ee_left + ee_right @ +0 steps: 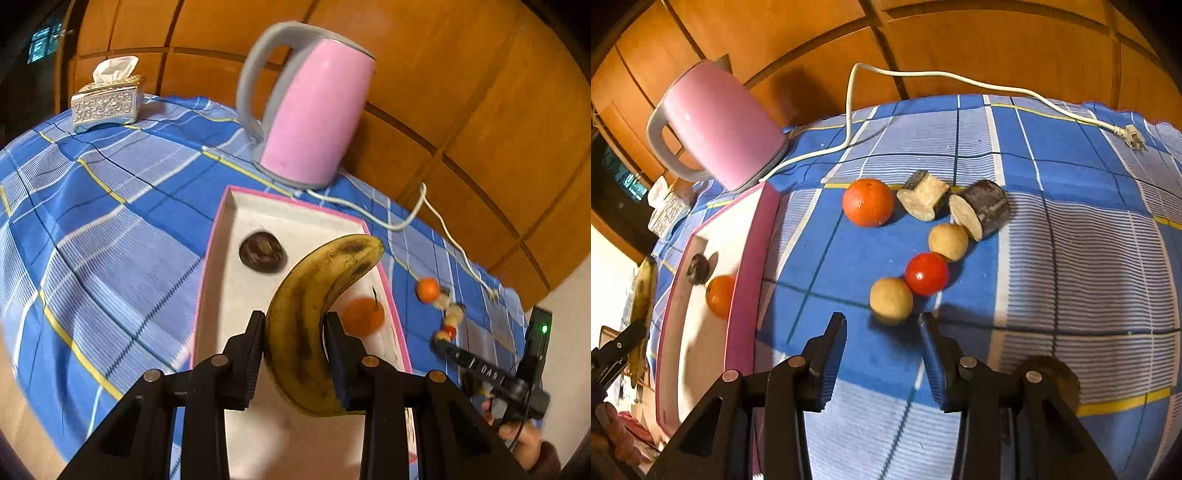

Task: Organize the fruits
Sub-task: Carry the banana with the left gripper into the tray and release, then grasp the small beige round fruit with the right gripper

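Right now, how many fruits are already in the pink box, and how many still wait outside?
Two pieces lie in the pink box: an orange and a dark round fruit. The left hand-held gripper is shut on the banana above the box. Left on the cloth: another orange, a red tomato, two tan balls and two cut pieces. The right hand-held gripper holds nothing.

One marking is legible: white characters reading roughly "DAB" on the black body of the right gripper [439, 345], seen at the right edge of the left wrist view. The letters are small and slightly blurred, so the reading is uncertain. No other text, brand, number or sign can be read in either view.
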Demonstrator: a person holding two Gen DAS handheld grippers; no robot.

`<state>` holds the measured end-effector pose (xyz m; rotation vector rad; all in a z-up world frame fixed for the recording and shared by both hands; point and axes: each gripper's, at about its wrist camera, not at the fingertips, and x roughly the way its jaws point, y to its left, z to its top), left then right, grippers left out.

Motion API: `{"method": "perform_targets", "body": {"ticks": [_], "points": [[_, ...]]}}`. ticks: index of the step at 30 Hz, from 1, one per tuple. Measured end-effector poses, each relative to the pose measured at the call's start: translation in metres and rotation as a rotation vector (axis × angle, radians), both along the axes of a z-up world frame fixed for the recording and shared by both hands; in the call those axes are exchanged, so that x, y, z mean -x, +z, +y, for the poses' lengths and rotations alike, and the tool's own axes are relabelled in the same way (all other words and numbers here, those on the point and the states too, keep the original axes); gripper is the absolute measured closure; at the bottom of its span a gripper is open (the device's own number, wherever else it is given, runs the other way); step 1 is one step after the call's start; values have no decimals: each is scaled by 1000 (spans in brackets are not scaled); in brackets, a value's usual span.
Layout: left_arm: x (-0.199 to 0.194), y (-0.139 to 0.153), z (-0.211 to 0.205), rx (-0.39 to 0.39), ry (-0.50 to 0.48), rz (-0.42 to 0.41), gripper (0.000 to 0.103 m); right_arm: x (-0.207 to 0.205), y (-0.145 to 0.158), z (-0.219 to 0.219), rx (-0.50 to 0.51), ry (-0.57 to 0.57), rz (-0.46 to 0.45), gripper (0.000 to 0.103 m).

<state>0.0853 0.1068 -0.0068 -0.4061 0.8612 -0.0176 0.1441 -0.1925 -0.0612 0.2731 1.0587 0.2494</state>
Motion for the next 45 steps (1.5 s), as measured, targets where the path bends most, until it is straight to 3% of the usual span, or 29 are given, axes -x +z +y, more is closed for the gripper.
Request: {"method": "perform_targets", "body": {"ticks": [3,5,8,18,22,30,36,45], "points": [[-15,4,8,28,26,-7,71,-6,-2,5,15,-9,-1,63],[-27,6,10,31,35,-12,70,-9,-4,8,23,-8,2,78],[-47,5,9,44,38,-7,70,-9,-5,8,38,-7,-8,78],[-93,-21,-19,-37,-3,47,70,-9,-5,11,70,23,-20,79],[-81,-13,-21,-88,7,12,53,-9,-5,12,75,31,-23,79],[-30,-8,-20,-154,13,7,52,-8,-4,11,67,39,-25,79],[5,-10,-27,-172,-7,8,44,2,-2,7,33,50,-35,79],[31,-1,-45,-247,-48,-32,37,23,-2,5,-9,42,-24,79]]}}
